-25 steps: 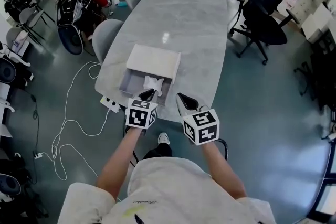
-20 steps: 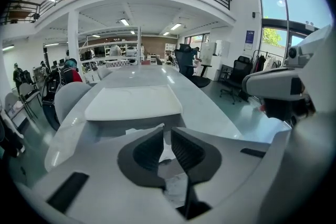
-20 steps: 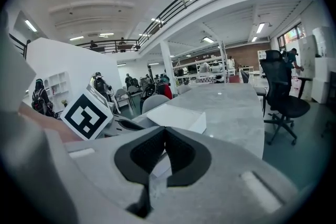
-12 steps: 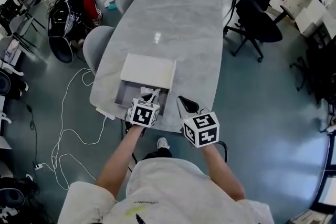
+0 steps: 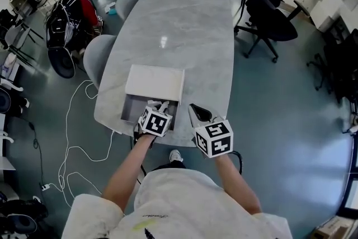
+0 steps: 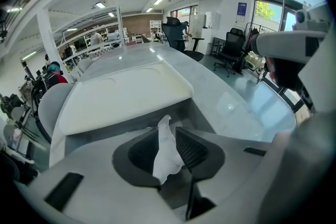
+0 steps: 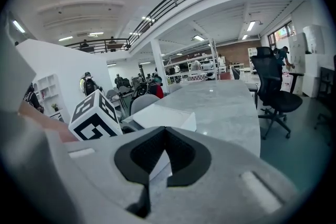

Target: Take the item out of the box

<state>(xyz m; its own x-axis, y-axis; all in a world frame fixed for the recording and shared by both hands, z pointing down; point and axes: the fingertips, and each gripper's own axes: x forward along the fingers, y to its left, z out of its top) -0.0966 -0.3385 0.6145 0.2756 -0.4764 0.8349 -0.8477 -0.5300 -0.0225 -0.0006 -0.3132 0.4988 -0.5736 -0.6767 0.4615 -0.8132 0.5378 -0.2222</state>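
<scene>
Left tool (image 6: 170, 160) closed on a white tissue (image 6: 167, 136), pinched between its pads. The box (image 5: 130, 112) lies just ahead of and below this tool on the tabletop (image 5: 179, 25), with the lid (image 5: 155, 82) beyond. Right tool (image 7: 164, 157), jaws together and empty, hangs to its right. A steady upward lift with a firm grip should draw the tissue clear without tearing. No legible writing; only marker patterns on the cubes (image 5: 213, 137).

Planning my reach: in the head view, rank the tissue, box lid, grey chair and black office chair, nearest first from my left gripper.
1. Tissue, pinched in its fingers.
2. Box lid, just ahead.
3. Grey chair, left of the table.
4. Black office chair, far right.
</scene>
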